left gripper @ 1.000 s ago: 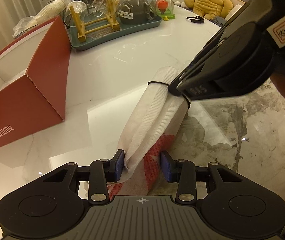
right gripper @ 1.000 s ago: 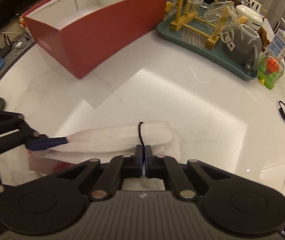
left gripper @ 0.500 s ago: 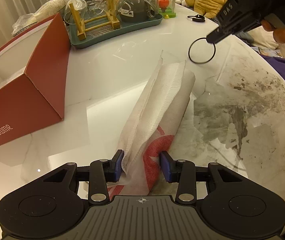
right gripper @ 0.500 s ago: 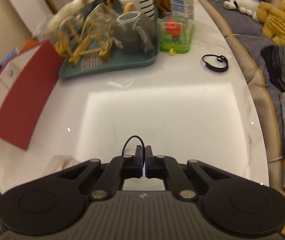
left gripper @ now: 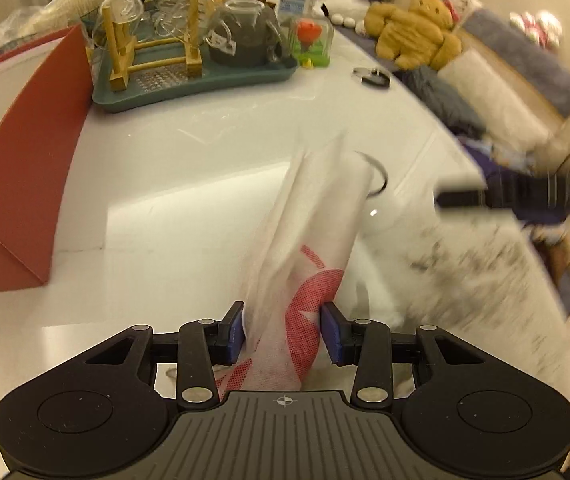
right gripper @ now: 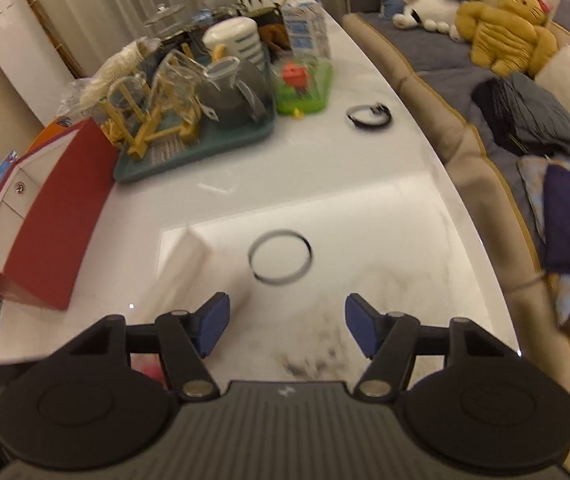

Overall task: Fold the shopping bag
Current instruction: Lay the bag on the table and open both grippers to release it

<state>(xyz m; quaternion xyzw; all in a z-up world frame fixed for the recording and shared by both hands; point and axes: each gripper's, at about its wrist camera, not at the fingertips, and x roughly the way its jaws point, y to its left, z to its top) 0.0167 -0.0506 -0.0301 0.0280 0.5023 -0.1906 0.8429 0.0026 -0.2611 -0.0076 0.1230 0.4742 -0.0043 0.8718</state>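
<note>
- The shopping bag [left gripper: 317, 236] is a long roll of white, finely textured fabric with red printed patches. It lies on the glossy white table [left gripper: 189, 184], its near end between the blue pads of the left gripper [left gripper: 281, 330].
- The left gripper's jaws stand at a medium gap with the roll filling the space between them. The left pad touches the fabric; whether the right pad presses it cannot be told.
- A thin black elastic ring [right gripper: 280, 257] lies flat on the table just beside the bag's far end, apart from both grippers. In the left view only an arc of it [left gripper: 379, 178] shows past the roll.
- The right gripper [right gripper: 287, 326] is spread wide and holds nothing; the ring lies ahead of its fingers.
- Left of the bag stands a red cardboard box [left gripper: 25, 184] with a white inside, open at the top.
- Beyond the bag, a teal tray [left gripper: 189, 84] carries glass jugs and a wooden rack. A green toy dome [left gripper: 311, 40] and a black band [right gripper: 369, 118] lie to the right of the tray.
- To the right of the table runs a sofa [right gripper: 465, 80] with plush toys and folded clothes.
- The right half of the left view is smeared by motion.
</note>
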